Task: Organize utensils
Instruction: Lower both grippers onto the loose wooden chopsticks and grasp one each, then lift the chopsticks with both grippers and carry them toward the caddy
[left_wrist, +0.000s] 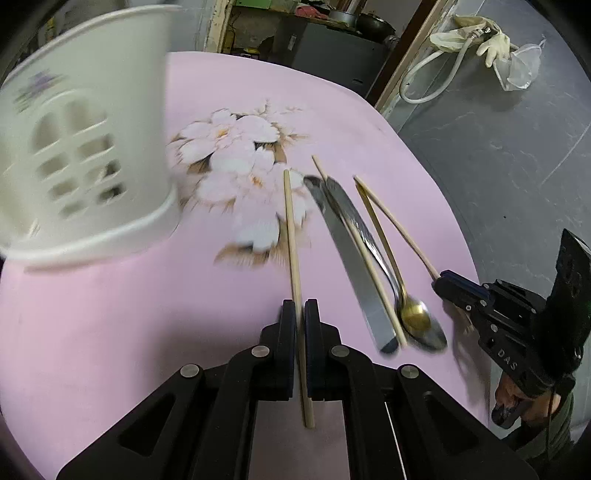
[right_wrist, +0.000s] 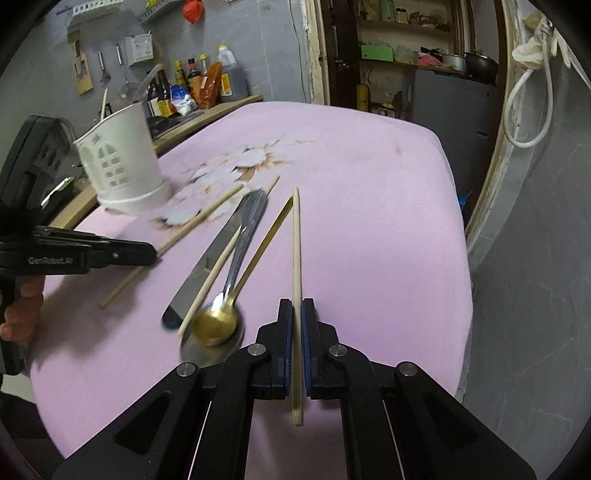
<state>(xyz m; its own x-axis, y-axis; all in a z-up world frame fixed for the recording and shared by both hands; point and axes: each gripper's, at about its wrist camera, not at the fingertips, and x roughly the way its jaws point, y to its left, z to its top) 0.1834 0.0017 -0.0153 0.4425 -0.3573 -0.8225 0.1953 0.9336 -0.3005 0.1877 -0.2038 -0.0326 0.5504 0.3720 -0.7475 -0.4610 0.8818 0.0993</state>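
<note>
Left wrist view first: we have our left gripper (left_wrist: 300, 314) clamped on one wooden chopstick (left_wrist: 293, 236), which runs up from between the jaws at lower centre toward the flower print on the pink table (left_wrist: 110, 314). The right gripper (left_wrist: 445, 280), at the right edge of this frame, pinches the near end of a second chopstick (left_wrist: 391, 218). Its own camera confirms that grip, the right gripper (right_wrist: 296, 314) closed on a chopstick (right_wrist: 295, 236) standing almost vertical in mid-frame. So we judge two pieces picked up but none delivered by us at this moment. The white slotted utensil holder (left_wrist: 85, 147) fills the upper left of the left wrist view, and in the right wrist view the holder (right_wrist: 122, 162) stands upright at the left, with one stick poking above its rim; whether more lies inside we cannot tell. On the table between the two grippers, at centre right of the left wrist view, we see the knife (left_wrist: 351, 266), a third chopstick (left_wrist: 362, 251) lying across it, a gold spoon (left_wrist: 413, 314) and a steel spoon (left_wrist: 430, 334) beneath it. By our reading most of the sorting is left: both held sticks must reach the holder, then the pile of four follows.
</note>
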